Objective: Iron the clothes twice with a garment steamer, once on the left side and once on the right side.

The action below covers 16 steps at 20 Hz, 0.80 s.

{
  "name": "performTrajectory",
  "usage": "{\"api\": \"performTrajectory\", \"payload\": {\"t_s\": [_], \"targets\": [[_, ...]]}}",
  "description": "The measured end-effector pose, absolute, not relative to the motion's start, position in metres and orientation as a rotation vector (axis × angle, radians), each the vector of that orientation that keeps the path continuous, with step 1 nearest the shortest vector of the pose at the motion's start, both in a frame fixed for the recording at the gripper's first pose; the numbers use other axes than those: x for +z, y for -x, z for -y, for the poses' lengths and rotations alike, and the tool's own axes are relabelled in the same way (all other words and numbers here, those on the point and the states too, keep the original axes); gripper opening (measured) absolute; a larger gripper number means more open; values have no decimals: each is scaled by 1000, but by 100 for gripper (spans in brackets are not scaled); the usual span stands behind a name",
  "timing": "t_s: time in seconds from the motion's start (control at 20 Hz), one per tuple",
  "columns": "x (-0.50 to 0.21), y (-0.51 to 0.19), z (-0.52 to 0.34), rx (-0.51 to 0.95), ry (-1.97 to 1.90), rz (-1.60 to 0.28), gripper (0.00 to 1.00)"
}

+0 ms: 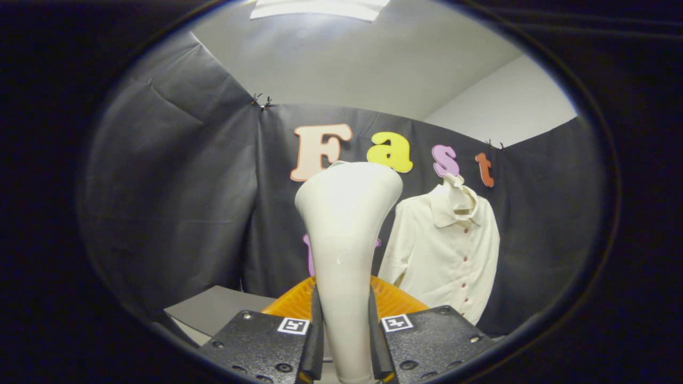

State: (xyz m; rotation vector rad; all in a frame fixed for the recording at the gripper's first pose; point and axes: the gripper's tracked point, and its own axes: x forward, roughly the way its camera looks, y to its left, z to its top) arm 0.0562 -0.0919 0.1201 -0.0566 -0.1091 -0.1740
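- Black cloth walls the booth under a pale ceiling; a grey surface lies low beyond the fingers.
- Gripper is closed on the garment steamer, both fingers pressing its white neck, head upright above them.
- Something orange and ribbed sits behind the neck, perhaps the steamer's base.
- Cream shirt hangs on the cloth wall, beyond the fingers and off to the steamer's right, apart from it.

Ceiling light glares; booth dim; fisheye-bent edges
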Motion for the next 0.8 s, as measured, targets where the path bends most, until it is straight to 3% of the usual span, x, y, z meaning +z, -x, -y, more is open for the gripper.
{"api": "performTrajectory", "payload": {"t_s": [0.4, 0.8], "targets": [[128, -52, 166, -201, 45, 96, 35], [138, -106, 259, -248, 34, 42, 35]]}}
